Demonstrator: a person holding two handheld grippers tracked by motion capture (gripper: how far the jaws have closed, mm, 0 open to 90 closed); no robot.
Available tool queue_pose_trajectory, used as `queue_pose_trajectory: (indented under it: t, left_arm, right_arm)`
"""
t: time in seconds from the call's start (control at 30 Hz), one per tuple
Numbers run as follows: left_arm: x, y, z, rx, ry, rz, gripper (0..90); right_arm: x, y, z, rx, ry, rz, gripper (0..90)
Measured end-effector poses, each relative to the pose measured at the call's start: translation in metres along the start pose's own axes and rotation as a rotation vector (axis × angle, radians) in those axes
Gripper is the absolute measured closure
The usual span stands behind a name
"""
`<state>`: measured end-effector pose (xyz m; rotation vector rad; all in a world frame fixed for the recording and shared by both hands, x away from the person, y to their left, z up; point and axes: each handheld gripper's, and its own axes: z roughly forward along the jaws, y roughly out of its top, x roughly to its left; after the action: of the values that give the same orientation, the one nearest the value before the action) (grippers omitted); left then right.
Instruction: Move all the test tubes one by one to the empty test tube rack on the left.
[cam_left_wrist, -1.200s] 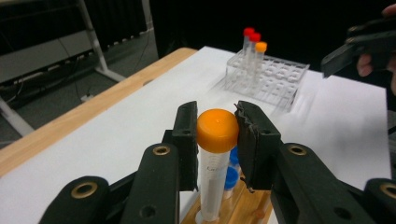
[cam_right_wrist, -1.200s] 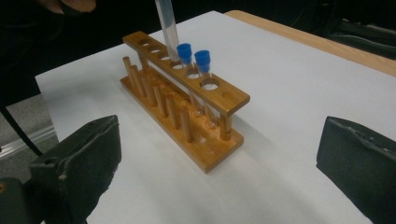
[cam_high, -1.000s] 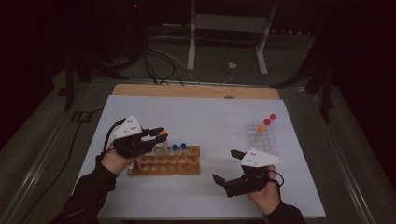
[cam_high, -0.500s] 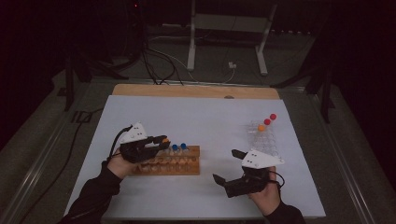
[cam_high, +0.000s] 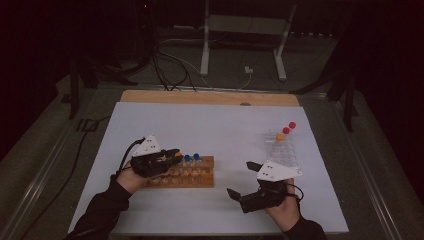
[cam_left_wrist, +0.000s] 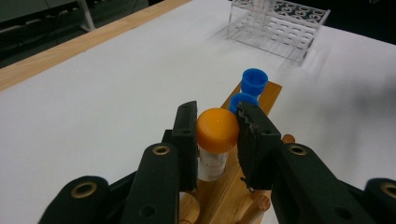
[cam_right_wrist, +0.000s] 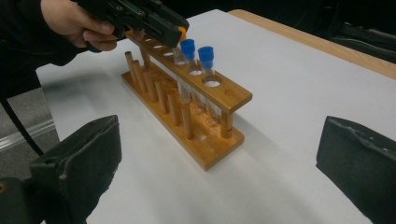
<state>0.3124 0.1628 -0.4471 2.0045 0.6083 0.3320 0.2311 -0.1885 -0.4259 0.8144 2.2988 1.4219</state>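
Left claw (cam_left_wrist: 217, 130) pinching the orange-capped tube (cam_left_wrist: 216, 142), pads on either side just at the cap, tube upright with its lower end down in the wooden rack (cam_high: 192, 176), beside the two blue-capped tubes (cam_left_wrist: 251, 86) already seated in the same row; grip up high at the cap probably so the jaws stay clear of the rack's top bar while the tube goes into its hole. Cannot tell whether the tube bottom has reached the base. From the right gripper view the left claw sits over the far end of the rack (cam_right_wrist: 187, 100), hand behind it, one empty hole at the near end next to the blue caps. Right claw (cam_high: 246, 181) spread wide, nothing between the jaws, hovering low over the worktop (cam_high: 220, 125) near its front edge, well apart from the rack, looks like it's just waiting out of the way. Clear plastic rack (cam_high: 282, 150) at the right side of the worktop, with two red-capped tubes (cam_high: 290, 127) and an orange-capped one (cam_high: 279, 136) at its far end, likely the source of the tubes. Blue caps are just beside the held tube, closest thing to snag when the jaws open. Wooden strip along the far edge, cables and stand legs on the floor beyond, not in the way.
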Motion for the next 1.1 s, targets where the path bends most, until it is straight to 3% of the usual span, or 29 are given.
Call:
queue_pose_trajectory:
  t: [0.13, 0.23, 0.43, 0.53, 0.7, 0.8, 0.93, 1.1]
  left_arm:
    - [0.001, 0.000, -0.002, 0.001, -0.022, -0.006, 66.9]
    - [-0.001, -0.001, -0.006, -0.017, -0.032, -0.012, 46.6]
    - [-0.009, 0.000, -0.021, -0.042, -0.056, -0.013, 17.9]
    - [-0.014, -0.002, -0.029, -0.057, -0.072, -0.015, 9.5]
    - [-0.023, -0.006, -0.041, -0.082, -0.081, -0.018, 2.5]
    - [-0.027, -0.009, -0.048, -0.094, -0.078, -0.016, 2.5]
    - [-0.031, -0.014, -0.055, -0.106, -0.079, -0.026, 2.5]
    - [-0.032, -0.020, -0.061, -0.113, -0.068, -0.033, 2.5]
  right_arm:
    - [-0.001, 0.001, -0.001, -0.006, -0.010, -0.008, 0.0]
    - [-0.005, 0.003, -0.003, -0.016, 0.001, -0.016, 0.0]
    - [-0.022, 0.008, -0.013, -0.050, -0.007, -0.057, 0.0]
    - [-0.035, 0.012, -0.024, -0.065, -0.045, -0.035, 10.1]
    - [-0.060, 0.013, -0.042, -0.098, -0.122, 0.019, 9.2]
    - [-0.076, 0.010, -0.048, -0.077, -0.185, 0.067, 1.3]
    - [-0.096, 0.005, -0.051, -0.069, -0.307, 0.160, 1.3]
    - [-0.116, -0.006, -0.046, -0.012, -0.364, 0.209, 6.7]
